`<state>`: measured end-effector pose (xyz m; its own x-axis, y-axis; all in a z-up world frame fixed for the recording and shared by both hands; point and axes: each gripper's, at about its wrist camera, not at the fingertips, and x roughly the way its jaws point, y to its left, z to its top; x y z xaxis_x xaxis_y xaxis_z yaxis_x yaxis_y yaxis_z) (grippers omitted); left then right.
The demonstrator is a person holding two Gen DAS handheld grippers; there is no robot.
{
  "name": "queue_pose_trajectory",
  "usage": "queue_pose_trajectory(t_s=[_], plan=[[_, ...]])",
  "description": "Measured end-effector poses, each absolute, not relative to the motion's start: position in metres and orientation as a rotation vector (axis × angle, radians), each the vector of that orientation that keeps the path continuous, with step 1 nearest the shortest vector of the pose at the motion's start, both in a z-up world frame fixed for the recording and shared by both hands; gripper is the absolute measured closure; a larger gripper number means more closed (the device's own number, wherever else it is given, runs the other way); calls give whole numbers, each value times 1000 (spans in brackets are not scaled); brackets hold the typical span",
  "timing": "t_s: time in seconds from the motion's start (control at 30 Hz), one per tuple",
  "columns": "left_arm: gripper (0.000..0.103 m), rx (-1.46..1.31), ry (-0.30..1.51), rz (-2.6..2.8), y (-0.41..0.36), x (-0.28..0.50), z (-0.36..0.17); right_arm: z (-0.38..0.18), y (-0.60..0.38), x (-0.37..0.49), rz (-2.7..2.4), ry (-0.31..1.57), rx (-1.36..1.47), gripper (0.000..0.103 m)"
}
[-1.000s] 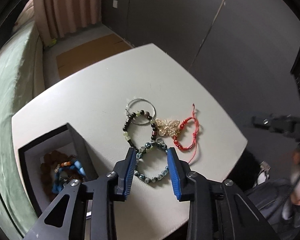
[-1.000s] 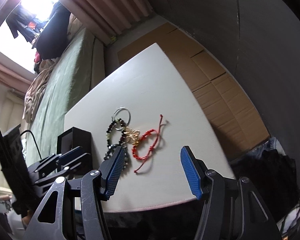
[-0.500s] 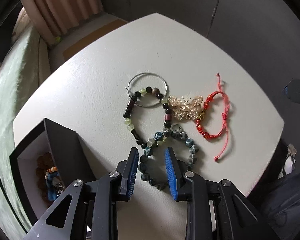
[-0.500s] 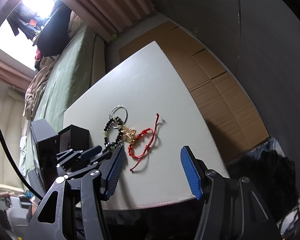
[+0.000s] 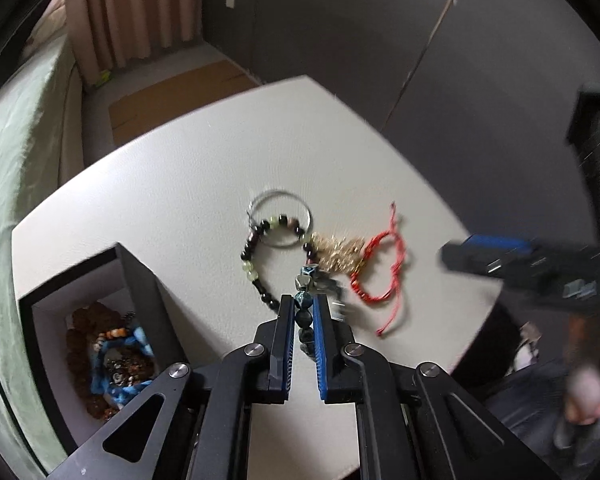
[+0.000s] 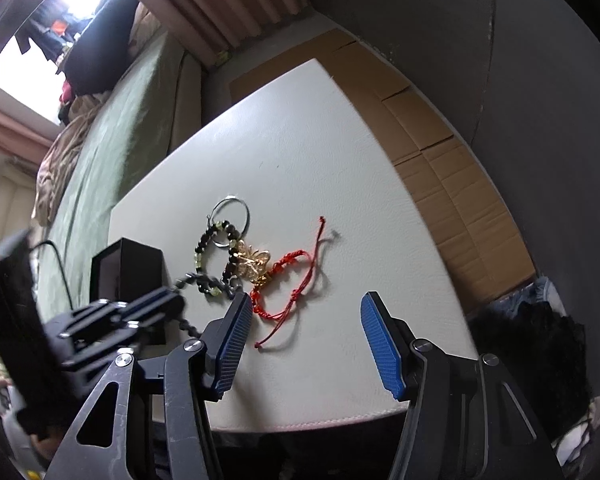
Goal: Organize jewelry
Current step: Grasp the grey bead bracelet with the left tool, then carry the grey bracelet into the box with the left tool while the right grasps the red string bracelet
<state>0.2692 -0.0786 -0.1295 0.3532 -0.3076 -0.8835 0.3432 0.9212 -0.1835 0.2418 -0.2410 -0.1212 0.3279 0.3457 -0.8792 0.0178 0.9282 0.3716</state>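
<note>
My left gripper [image 5: 303, 300] is closing on the teal bead bracelet [image 5: 305, 280]. Its pads press the beads, and part of the strand hangs off the white table [image 5: 180, 184]. In the right wrist view that strand [image 6: 198, 280] trails from the left gripper [image 6: 168, 300]. On the table lie a black-and-green bead bracelet [image 5: 256, 256], a silver hoop [image 5: 280, 220], a gold butterfly piece [image 5: 338, 254] and a red cord bracelet [image 5: 380, 268]. My right gripper [image 6: 307, 300] hovers over the red cord bracelet [image 6: 288, 280]; its jaws are wide, narrowing slightly, with nothing between them.
An open black box [image 5: 140, 292] stands at the table's near left, with several bracelets inside [image 5: 112, 352]. A green bed [image 5: 16, 152] lies left of the table. Cardboard [image 6: 440, 152] covers the floor beyond. The table's near edge [image 6: 308, 420] is close under the right gripper.
The left jaws narrowed onto the teal bracelet and drew it up from the table. The right gripper came into the left wrist view at the right and sank slightly toward the red cord.
</note>
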Motion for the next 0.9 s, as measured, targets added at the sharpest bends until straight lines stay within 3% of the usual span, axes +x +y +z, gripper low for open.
queue_pose_trajectory(t_s=[0.1,0.4,0.73,0.8,0.9], plan=[[94,1,1106,-424,-68,267,-120,-127,-232,245,215,1238,315,56],[94,-44,1051,-408,-47,261,-98,-143,-214,259,152,1281,239,71],[94,-64,1011,-349,-27,259,-88,-158,-188,274,65,1299,78,74],[94,-79,1006,-341,-23,259,-85,-157,-181,274,49,1293,18,89],[94,-94,987,-336,-19,259,-78,-156,-180,272,60,1298,17,99]])
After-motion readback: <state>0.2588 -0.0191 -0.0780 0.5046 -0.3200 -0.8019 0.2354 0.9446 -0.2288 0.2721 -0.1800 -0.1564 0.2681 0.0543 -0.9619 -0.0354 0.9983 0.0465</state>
